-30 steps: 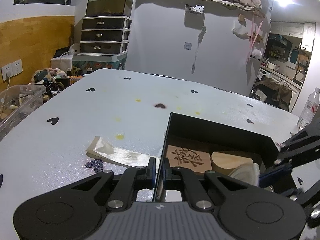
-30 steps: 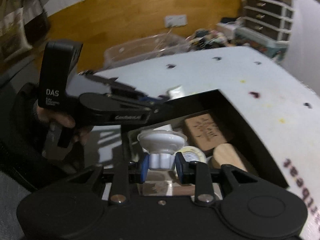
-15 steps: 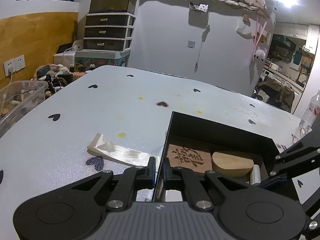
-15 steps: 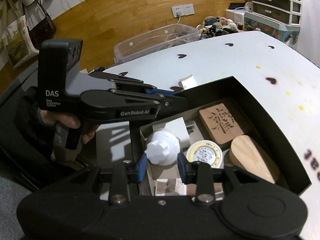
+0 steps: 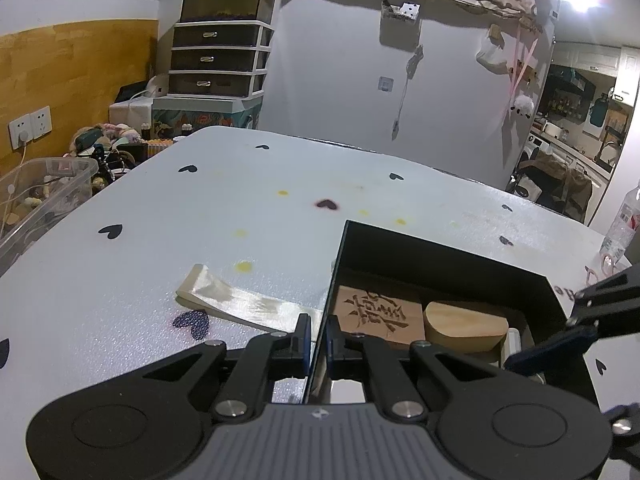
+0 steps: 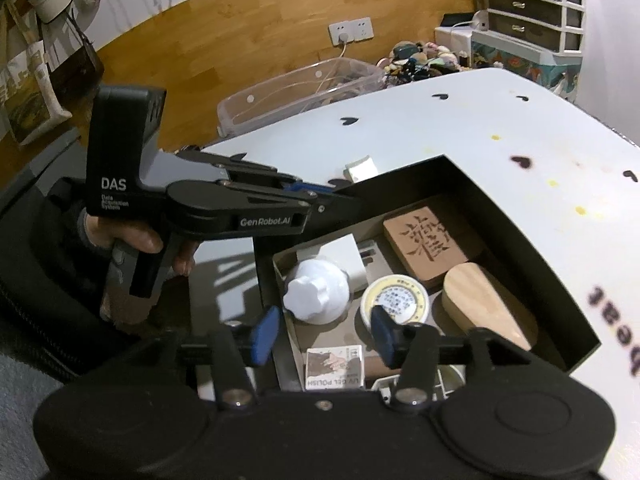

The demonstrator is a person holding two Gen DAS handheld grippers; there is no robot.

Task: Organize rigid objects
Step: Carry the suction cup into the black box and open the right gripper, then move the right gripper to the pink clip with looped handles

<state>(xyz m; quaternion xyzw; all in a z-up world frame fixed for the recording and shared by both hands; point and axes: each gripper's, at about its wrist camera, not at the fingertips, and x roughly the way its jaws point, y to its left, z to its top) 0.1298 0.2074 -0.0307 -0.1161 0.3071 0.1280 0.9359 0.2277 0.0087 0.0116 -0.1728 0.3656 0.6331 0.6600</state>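
Black box (image 6: 516,216), open-topped, sits on the white table (image 5: 200,240) printed with small dark hearts. Left gripper (image 5: 318,338) is clamped tight on the box's thin left wall, pads on either side of it; a hand (image 6: 136,240) holds its grip, seen from the right wrist view.

Right gripper (image 6: 324,334) hangs over the box's near end, jaws opening, blue pads clear of everything. White knobbed lid-like piece (image 6: 316,294) lies between them, untouched, resting on the box floor at the near left corner.

Inside the box: round tin with a yellow rim (image 6: 394,300) just beside the white piece; carved wooden block (image 6: 430,242) toward the far wall; smooth pale wooden piece (image 6: 484,308) along the right wall, touching the block's edge. Small printed carton (image 6: 334,366) lies at the near edge, under the gripper. White flat card (image 6: 340,258) behind the white piece.

Outside, a cream ribbon strip (image 5: 240,304) lies on the table just left of the box. Clear plastic bin (image 6: 300,92) stands beyond the table's far left edge.
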